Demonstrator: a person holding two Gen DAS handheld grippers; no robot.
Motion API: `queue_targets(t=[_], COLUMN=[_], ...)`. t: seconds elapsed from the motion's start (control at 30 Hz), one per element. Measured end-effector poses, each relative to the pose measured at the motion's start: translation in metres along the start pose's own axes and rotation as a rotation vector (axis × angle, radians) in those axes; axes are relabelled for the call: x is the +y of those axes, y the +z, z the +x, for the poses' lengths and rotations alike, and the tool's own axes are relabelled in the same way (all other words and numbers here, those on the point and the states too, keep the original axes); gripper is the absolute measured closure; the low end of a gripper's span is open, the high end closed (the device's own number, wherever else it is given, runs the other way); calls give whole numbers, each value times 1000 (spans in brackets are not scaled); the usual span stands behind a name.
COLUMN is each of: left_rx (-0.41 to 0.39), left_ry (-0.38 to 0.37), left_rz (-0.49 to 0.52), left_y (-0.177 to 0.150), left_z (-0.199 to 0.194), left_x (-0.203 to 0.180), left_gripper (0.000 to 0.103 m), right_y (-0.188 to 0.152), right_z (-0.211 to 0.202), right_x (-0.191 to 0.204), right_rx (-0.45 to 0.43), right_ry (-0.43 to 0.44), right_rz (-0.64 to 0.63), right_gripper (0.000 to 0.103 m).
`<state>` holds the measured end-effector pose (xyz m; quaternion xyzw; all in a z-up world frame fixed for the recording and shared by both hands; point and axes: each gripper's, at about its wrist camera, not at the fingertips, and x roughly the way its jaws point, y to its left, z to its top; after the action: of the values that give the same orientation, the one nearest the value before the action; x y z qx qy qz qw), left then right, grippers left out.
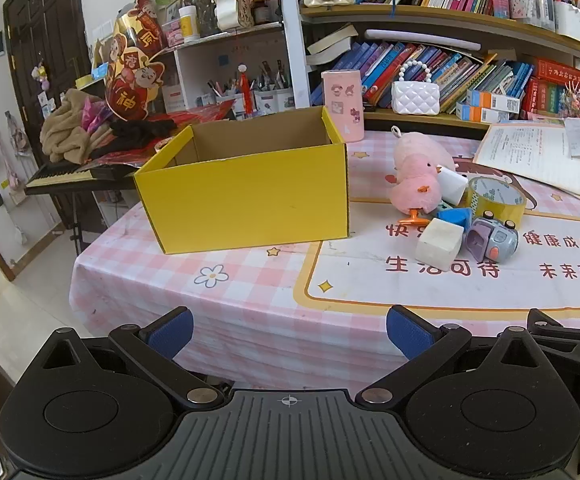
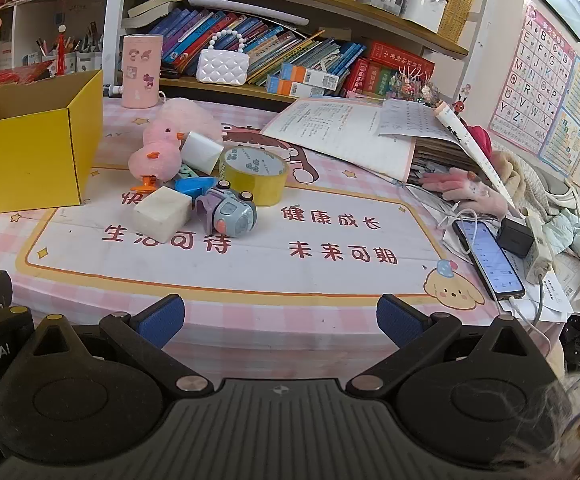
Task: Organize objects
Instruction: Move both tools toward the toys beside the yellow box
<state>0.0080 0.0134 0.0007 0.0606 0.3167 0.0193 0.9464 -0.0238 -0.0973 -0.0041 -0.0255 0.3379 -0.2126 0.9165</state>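
- Left gripper is hovering over the near table edge, jaws spread fully, gripping nothing.
- Open yellow cardboard box is sitting toward the table's left edge.
- Pink plush chick, white blocks, yellow tape roll and grey-purple toy car are clustering just right of the box.
- Right gripper is hovering likewise, fully spread and empty.

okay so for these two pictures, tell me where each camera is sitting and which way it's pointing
Left wrist: on the left tongs, looking forward and slightly down across the table at the yellow box; its open blue-padded fingers show.
Right wrist: on the right tongs, aimed at the toy pile around the tape roll; its open fingers show.
Shared: box, pink chick, tape roll, bookshelf.
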Motion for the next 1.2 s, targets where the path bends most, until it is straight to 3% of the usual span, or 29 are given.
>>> queue_targets(t=[0.63,0.83,1.03,1.2], left_rx=[28,57,112,135], left_ry=[-8,-53,-85,-134], left_rz=[-1,-49,-87,-156], left_y=[7,16,27,32], left_z=[18,36,60,74], left_x=[-3,-11,-26,-25], left_gripper=[0,0,0,0], right_y=[4,15,29,44], right_z=[21,39,64,87], right_x=[5,1,-10,-22], right_rx=[57,63,45,20], right_ry=[15,33,73,159], right_rz=[4,4,-16,-23], right_gripper=[0,0,0,0])
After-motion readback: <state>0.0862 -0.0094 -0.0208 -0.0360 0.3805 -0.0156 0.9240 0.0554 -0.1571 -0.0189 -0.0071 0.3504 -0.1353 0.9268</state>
